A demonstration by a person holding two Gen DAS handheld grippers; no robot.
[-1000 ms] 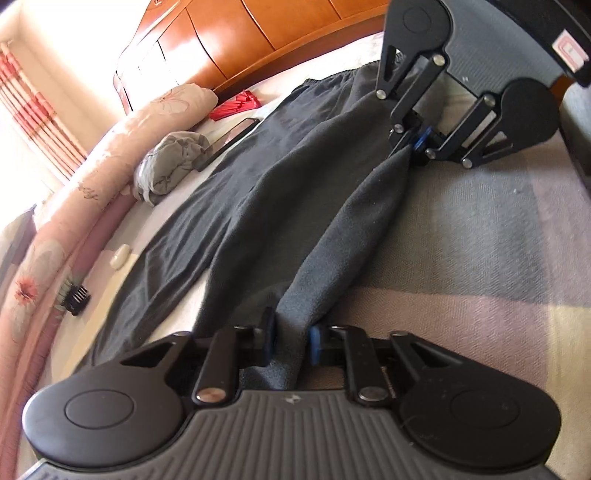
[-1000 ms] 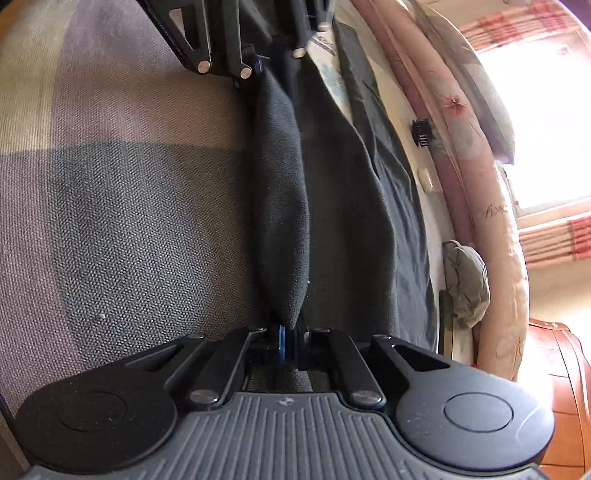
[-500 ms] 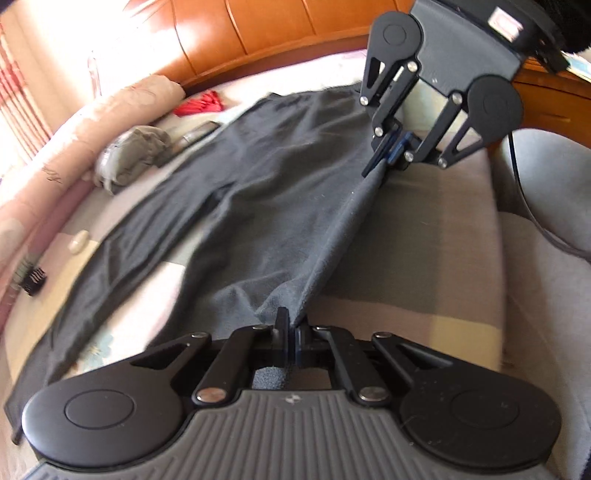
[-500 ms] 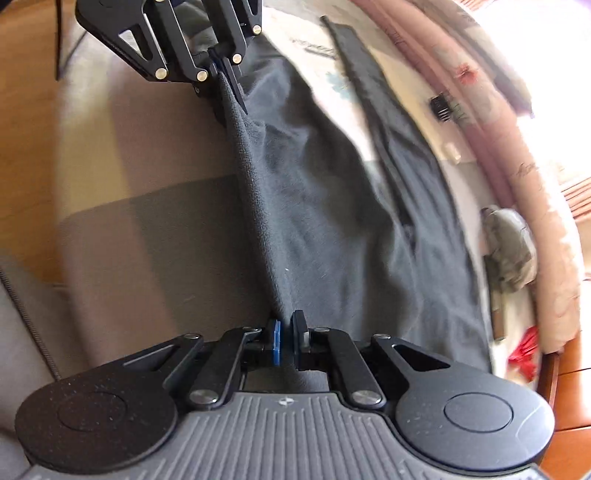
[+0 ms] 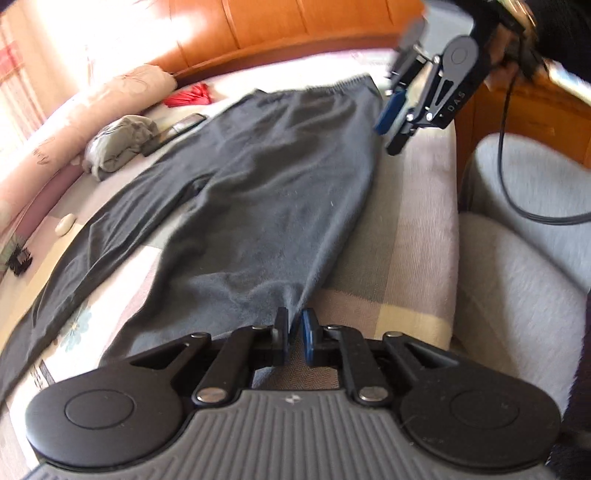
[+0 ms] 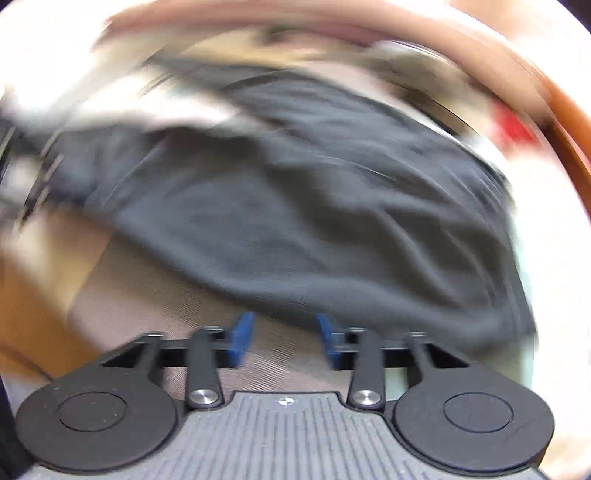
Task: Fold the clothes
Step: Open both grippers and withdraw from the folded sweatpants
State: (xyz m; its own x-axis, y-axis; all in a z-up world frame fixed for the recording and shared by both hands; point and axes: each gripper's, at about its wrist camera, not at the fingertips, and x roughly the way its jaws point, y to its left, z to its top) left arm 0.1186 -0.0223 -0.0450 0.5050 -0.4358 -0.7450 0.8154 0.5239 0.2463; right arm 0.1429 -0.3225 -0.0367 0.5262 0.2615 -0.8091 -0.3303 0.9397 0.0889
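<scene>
Dark grey trousers [image 5: 258, 206] lie spread flat on the bed, waistband at the far end, one leg stretching to the left. My left gripper [image 5: 294, 334] sits at the near leg's edge, jaws slightly parted, with the cloth edge lying between the pads. My right gripper [image 5: 393, 122] hovers beside the waistband's right corner, open and empty. In the blurred right wrist view the right gripper [image 6: 284, 338] is open just short of the trousers [image 6: 314, 221].
A striped pink and grey blanket [image 5: 406, 240] covers the bed. A pink bolster [image 5: 74, 125], a crumpled grey garment [image 5: 118, 142], a dark phone [image 5: 177, 129], a red item [image 5: 190, 96] and a black clip [image 5: 18, 258] lie at left. A wooden headboard [image 5: 295, 26] stands behind.
Both grippers held the trousers' right edge taut and lifted. Now the right gripper has opened and let go, the left jaws have parted, and the trousers lie flat.
</scene>
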